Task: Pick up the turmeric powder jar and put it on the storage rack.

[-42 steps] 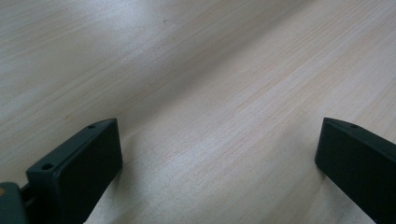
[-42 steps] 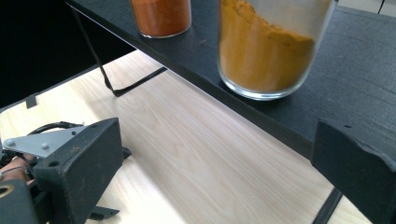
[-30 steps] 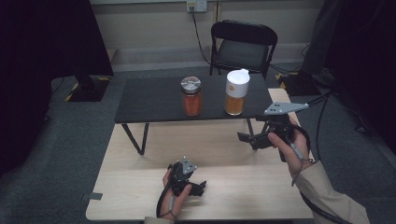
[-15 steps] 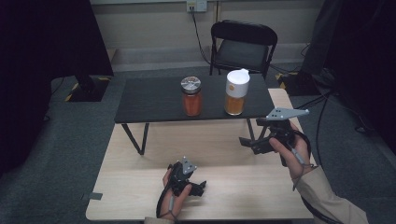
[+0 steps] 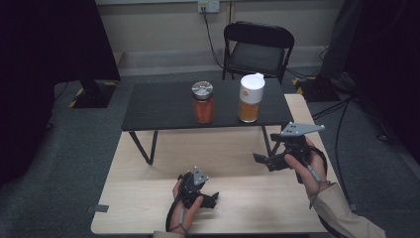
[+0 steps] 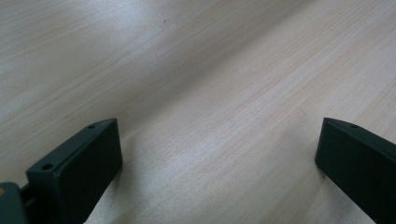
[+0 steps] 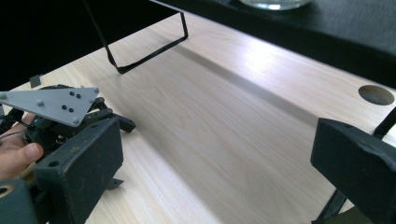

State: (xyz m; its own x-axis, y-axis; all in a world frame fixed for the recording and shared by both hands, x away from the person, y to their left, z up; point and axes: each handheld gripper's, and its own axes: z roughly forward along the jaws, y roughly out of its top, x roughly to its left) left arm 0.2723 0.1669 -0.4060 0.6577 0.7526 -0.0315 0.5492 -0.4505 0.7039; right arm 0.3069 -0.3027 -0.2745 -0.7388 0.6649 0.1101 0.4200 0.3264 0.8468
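Note:
Two jars stand on a low black shelf [image 5: 163,106] set on the light wooden table [image 5: 148,208]. One is a glass jar with orange contents and a silver lid [image 5: 203,102]; the other, to its right, has a white lid [image 5: 250,97]. My left gripper [image 5: 212,198] rests low on the table near the front edge; its jaws stand wide apart over bare wood [image 6: 219,154]. My right gripper [image 5: 261,159] hovers in front of the shelf's right end, open and holding nothing [image 7: 217,154]. The right gripper view also shows the left gripper [image 7: 60,112] farther off.
A black chair [image 5: 257,47] stands behind the shelf. The shelf's thin wire leg [image 7: 149,51] rests on the table, and a round cable hole [image 7: 376,94] sits at the table's right. Cables trail on the grey floor [image 5: 341,114] at the right.
My right gripper has drifted down and toward the near side of the table, away from the shelf. The left gripper and both jars have stayed put.

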